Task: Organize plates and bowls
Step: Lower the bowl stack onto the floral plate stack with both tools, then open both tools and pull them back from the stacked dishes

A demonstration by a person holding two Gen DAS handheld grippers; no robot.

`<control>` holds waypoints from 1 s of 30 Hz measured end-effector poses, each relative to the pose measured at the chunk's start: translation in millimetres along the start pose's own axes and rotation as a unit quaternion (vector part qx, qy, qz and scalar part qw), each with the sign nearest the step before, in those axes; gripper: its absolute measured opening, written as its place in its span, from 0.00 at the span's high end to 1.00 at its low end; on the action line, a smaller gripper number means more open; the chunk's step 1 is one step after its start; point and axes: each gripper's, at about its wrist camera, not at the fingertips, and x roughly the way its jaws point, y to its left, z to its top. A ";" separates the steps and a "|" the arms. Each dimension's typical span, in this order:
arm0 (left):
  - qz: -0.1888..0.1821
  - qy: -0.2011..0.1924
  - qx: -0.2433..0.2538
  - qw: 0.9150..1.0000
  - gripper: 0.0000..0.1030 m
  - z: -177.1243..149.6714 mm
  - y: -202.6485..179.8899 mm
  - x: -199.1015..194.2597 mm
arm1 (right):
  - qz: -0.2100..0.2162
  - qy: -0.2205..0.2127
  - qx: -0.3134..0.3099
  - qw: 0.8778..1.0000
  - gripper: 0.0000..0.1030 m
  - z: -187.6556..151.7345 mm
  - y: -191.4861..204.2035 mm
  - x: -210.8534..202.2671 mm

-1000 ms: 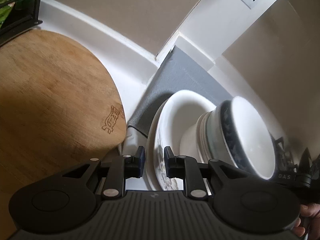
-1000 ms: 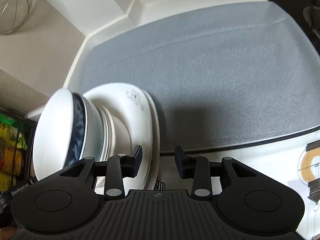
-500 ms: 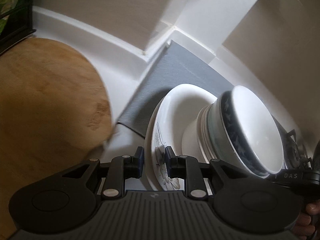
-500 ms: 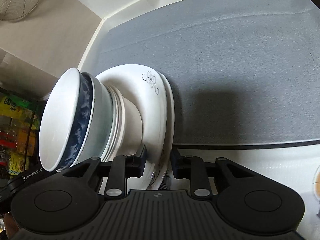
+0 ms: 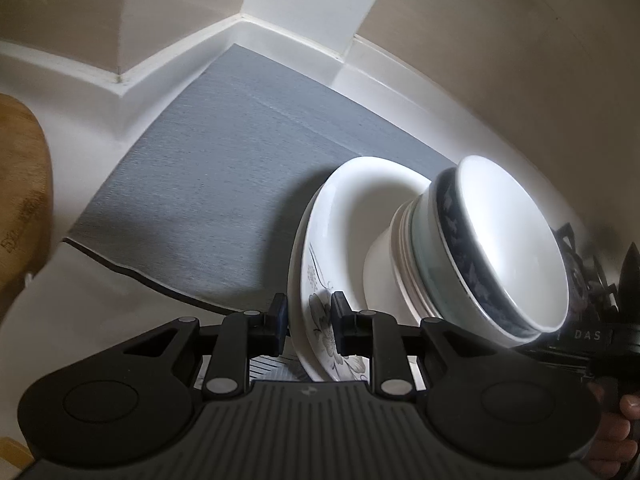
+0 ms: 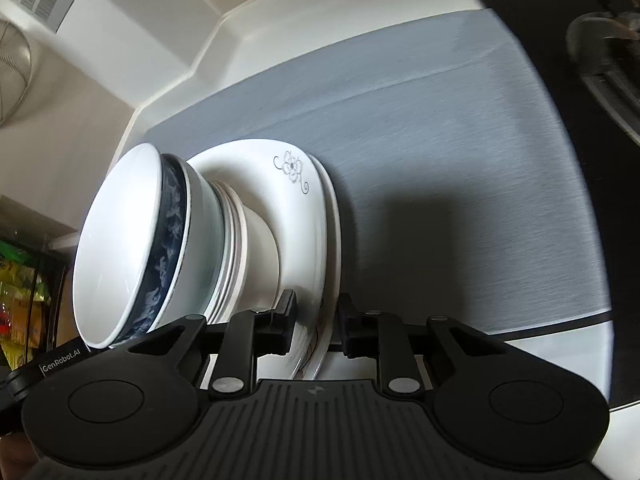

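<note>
Left wrist view shows the left gripper [image 5: 308, 322] clamped on the rim of the white floral-patterned ceramic plates [image 5: 320, 320], one black finger on each face of the rim. A stack of nested white ceramic bowls [image 5: 404, 256] sits on those plates, and the top one is a white bowl with a dark blue patterned band [image 5: 504, 248]. Against the grey rectangular mat [image 5: 224, 184] the whole pile appears tipped on its side in the frame, bowl mouths facing right; it is not clear whether the plates touch the mat or hang above it. A round wooden cutting board [image 5: 20, 192] lies off the mat's left edge. Past the mat's far corner, the white counter [image 5: 60, 312] meets the beige wall [image 5: 500, 28].

Right wrist view has the right gripper [image 6: 316, 326] gripping the same plates' rim from the opposite side, fingers pressed to either face. Here the plates [image 6: 304, 216] stand before the mat [image 6: 460, 160], with the bowl stack [image 6: 244, 248] and the blue-banded bowl [image 6: 132, 248] pointing left. A black stovetop [image 6: 600, 52] borders the mat's far right edge. A wire mesh strainer [image 6: 12, 76] hangs on the wall, beyond the mat's far left corner.
</note>
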 end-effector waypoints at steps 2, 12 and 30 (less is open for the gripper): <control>0.007 -0.003 0.003 1.000 0.73 -3.4 -3.7 -1.7 | 0.002 -0.002 -0.005 1.000 0.77 -0.5 -5.5 -1.9; 0.061 -0.022 -0.009 0.998 0.40 -34.1 -13.3 -38.5 | 0.019 0.016 -0.030 0.999 0.69 -9.2 5.2 1.6; 0.123 -0.059 0.038 0.990 0.13 -122.9 -78.4 -102.9 | 0.019 -0.048 -0.151 0.987 0.62 -46.2 5.9 -51.3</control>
